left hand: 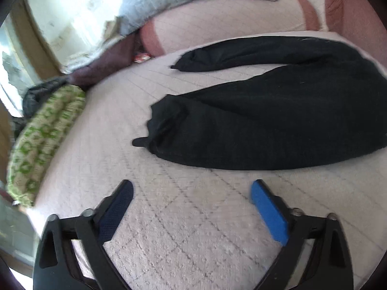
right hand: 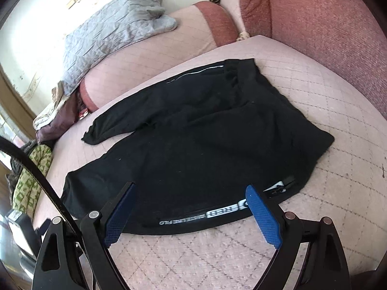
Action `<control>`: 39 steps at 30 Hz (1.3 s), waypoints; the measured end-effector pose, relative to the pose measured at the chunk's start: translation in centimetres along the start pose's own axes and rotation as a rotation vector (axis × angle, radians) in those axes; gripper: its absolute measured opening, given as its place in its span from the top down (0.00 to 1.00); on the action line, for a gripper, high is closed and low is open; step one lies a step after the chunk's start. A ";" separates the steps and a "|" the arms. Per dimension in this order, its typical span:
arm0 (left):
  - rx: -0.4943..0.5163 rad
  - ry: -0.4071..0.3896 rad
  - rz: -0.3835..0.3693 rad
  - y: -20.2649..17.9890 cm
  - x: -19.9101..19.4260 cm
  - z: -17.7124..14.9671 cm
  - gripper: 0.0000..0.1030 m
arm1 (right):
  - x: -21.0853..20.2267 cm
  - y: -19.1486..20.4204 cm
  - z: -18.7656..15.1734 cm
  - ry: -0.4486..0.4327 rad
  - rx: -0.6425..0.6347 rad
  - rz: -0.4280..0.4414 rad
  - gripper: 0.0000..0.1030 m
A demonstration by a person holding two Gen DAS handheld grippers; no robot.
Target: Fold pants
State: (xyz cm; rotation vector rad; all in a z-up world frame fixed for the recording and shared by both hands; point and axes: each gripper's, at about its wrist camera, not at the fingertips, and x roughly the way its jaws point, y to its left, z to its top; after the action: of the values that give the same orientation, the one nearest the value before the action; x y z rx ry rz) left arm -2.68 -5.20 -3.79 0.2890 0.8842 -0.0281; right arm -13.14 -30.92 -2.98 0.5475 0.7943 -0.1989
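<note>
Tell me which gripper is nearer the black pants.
Right. The right gripper hangs open at the near edge of the pants, its fingertips framing the printed stripe. The left gripper, also open, sits over bare pink bedcover, short of the pant leg.

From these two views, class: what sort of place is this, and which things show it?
Probably a living room at home, though it could be a bedroom: black pants lie on a sofa under a pink quilted cover, with a grey quilt and a green cushion nearby.
</note>
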 end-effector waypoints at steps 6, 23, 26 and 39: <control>-0.277 0.009 -0.126 7.1 0.4 2.3 0.43 | -0.7 -3.4 0.2 -0.025 0.137 -0.080 0.10; -0.224 0.166 -0.234 6.1 7.2 5.1 0.43 | -2.3 -5.4 -2.2 -0.085 0.244 -0.288 0.16; -0.236 0.154 -0.269 6.2 6.7 4.9 0.66 | -1.2 -4.7 -1.3 -0.064 0.222 -0.221 0.11; -0.413 0.194 -0.396 9.4 3.8 2.9 0.87 | -1.2 -7.9 0.1 -0.030 0.356 -0.023 0.80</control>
State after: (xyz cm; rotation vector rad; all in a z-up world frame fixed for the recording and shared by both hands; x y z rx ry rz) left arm 3.30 3.40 -2.78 -0.2761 1.1046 -0.1846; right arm -16.81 -37.67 -5.13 0.8692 0.7395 -0.3735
